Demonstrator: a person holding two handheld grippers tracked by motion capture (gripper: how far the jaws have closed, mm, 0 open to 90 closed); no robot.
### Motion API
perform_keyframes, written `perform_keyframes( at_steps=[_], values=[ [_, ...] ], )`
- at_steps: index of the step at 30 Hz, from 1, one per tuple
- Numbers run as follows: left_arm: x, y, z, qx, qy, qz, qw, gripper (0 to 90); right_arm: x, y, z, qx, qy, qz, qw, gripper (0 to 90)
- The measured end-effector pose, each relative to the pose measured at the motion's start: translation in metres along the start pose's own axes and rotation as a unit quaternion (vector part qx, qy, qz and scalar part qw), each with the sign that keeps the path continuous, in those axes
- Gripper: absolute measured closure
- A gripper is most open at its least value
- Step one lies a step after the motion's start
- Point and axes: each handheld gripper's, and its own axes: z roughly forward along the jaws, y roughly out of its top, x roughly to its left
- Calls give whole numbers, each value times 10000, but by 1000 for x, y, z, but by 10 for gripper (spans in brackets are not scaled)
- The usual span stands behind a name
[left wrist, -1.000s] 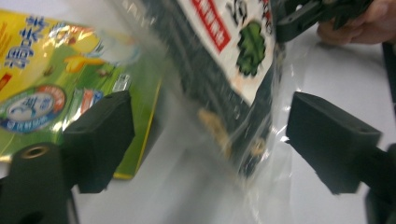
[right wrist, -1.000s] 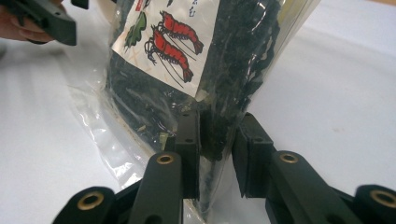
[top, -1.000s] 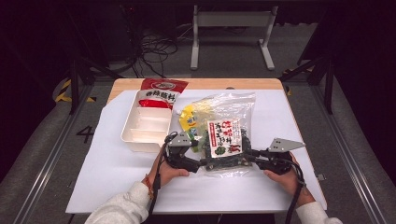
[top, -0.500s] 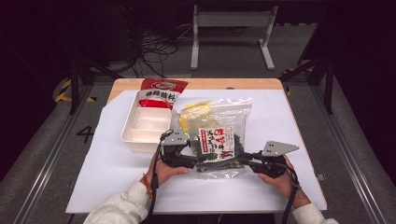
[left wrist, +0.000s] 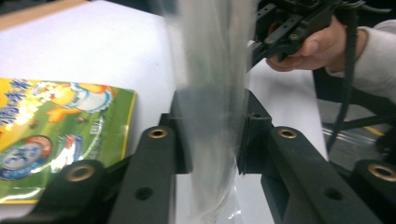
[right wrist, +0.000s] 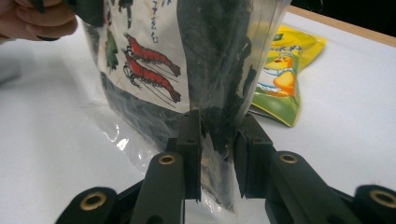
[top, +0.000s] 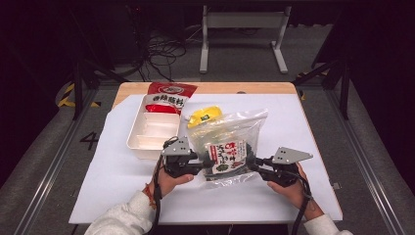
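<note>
A clear plastic bag [top: 227,142] with a dark seaweed packet printed with red shrimp inside it stands upright just above the white table cover. My left gripper [top: 203,164] grips its left lower edge; its jaws have just been closing, and in the left gripper view the pads [left wrist: 180,140] press on the clear film [left wrist: 212,70]. My right gripper [top: 254,164] is shut on the bag's right edge, where the right gripper view shows the pads [right wrist: 191,140] squeezing film and dark seaweed [right wrist: 215,70]. A yellow snack packet [top: 205,117] lies flat behind the bag.
A white divided tray [top: 151,129] sits at the left, with a red packet [top: 169,95] beyond it. The yellow packet [left wrist: 56,135] lies close to my left gripper's jaws. The white cover [top: 303,122] stretches to the right, ending at the wooden table edge.
The bag has gone from lying flat to standing upright between the two grippers and has shifted slightly left. My left gripper's jaws have closed on its edge.
</note>
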Motion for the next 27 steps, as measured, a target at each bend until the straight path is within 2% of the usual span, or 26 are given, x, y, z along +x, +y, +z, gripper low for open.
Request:
perform_keyframes(
  at_steps=[1,3,4,6,10,14,16,17,20,22,24,27],
  values=[
    [-1,0,0,-54,-44,-91,9999,677,1,1,0,2,5,-26,10000,746],
    [0,1,2,-100,22,-154,9998,585,6,4,1,-2,61,-97,9999,748],
    [0,2,0,-130,11,-157,9998,589,8,4,2,-2,95,-128,9999,747],
    [0,2,-2,-210,-64,-108,9997,647,13,6,6,92,-36,-222,9997,740],
    [-2,4,-6,-231,-226,-48,9995,729,11,8,5,-19,-72,-102,9999,703],
    [-3,7,-10,-210,-258,78,9994,744,14,6,6,23,-245,-64,9997,592],
    [-3,9,-13,-189,-151,126,9996,750,16,6,5,29,-310,-39,9995,540],
    [-3,11,-15,-190,-80,158,9997,751,16,5,5,23,-336,-31,9994,482],
    [0,14,-25,-368,-3,138,9992,754,16,3,0,127,-427,7,9990,413],
    [0,17,-33,-374,137,213,9990,754,14,1,-5,131,-462,116,9988,381],
    [2,20,-43,-491,208,226,9983,754,12,-1,-7,171,-511,193,9984,367],
    [6,24,-62,-627,454,306,9965,754,8,-3,-9,183,-561,298,9978,355]
  ],
)
